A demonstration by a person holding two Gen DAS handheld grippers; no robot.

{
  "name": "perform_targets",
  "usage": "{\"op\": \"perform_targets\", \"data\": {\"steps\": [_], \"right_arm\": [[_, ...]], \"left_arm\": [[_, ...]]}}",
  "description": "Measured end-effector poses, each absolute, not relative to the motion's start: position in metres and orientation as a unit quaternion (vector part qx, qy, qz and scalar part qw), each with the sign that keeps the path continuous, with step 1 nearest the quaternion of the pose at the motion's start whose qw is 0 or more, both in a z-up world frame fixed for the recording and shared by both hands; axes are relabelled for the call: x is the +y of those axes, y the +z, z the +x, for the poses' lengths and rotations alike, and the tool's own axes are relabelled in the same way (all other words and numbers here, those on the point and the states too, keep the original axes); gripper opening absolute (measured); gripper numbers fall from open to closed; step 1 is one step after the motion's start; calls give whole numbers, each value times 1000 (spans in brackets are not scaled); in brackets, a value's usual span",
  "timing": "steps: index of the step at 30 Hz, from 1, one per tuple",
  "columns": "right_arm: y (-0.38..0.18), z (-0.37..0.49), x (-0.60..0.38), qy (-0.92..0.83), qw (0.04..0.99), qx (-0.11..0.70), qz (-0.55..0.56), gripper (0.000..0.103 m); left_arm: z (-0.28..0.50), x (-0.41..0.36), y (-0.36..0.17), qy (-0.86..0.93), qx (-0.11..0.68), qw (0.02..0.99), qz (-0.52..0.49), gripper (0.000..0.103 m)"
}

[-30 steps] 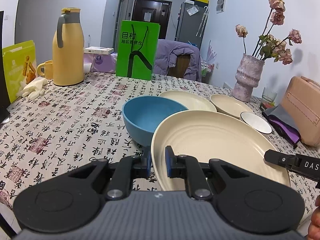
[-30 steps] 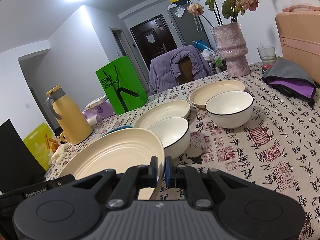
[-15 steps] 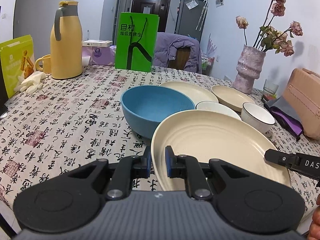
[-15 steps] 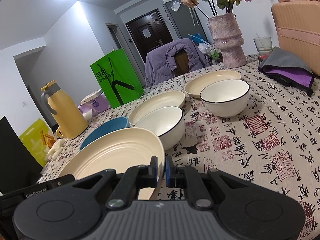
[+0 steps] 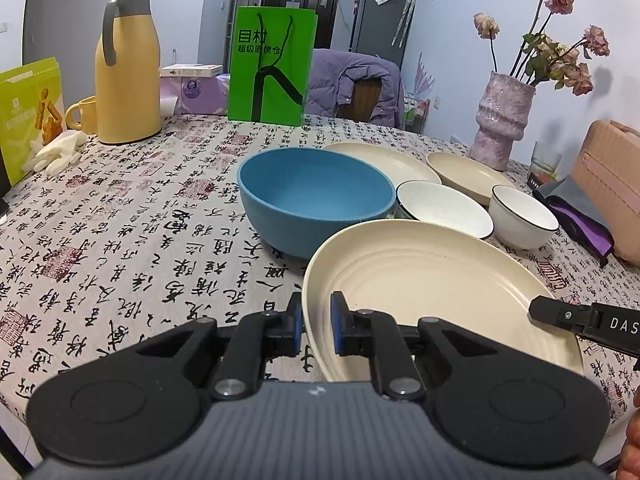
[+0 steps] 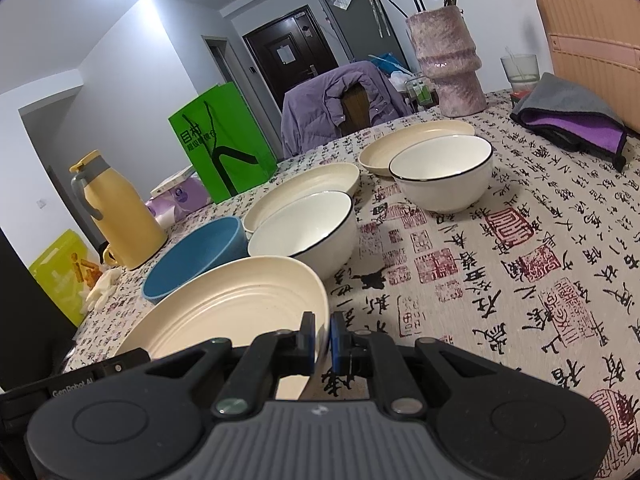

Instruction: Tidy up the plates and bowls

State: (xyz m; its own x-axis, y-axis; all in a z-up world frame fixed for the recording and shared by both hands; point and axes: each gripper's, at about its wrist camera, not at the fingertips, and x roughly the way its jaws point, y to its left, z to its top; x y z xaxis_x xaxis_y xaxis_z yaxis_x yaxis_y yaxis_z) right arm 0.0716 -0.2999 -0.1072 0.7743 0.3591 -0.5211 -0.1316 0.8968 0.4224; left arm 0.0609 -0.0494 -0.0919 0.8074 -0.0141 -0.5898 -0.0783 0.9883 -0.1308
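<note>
Tablecloth (image 5: 120, 240) below; plate (image 5: 420, 280) rim between fingers (image 5: 295, 322).

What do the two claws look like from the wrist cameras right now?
Both are matte black with two linkage arms on silver pivot pins, blue pads on the fingertips and a ribbed grey housing behind. The left claw carries white "GenRobot.AI" lettering on its side; the right claw shows white letters "DAS". No cables or sleeves are visible.
</note>
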Motion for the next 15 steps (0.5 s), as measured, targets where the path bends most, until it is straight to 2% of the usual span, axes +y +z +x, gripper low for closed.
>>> {"op": "perform_targets", "data": {"steps": [15], "right_arm": [[-125, 83, -299, 127, 921, 325, 172, 8]], "left_arm": [[74, -51, -111, 18, 332, 940, -73, 14]]}}
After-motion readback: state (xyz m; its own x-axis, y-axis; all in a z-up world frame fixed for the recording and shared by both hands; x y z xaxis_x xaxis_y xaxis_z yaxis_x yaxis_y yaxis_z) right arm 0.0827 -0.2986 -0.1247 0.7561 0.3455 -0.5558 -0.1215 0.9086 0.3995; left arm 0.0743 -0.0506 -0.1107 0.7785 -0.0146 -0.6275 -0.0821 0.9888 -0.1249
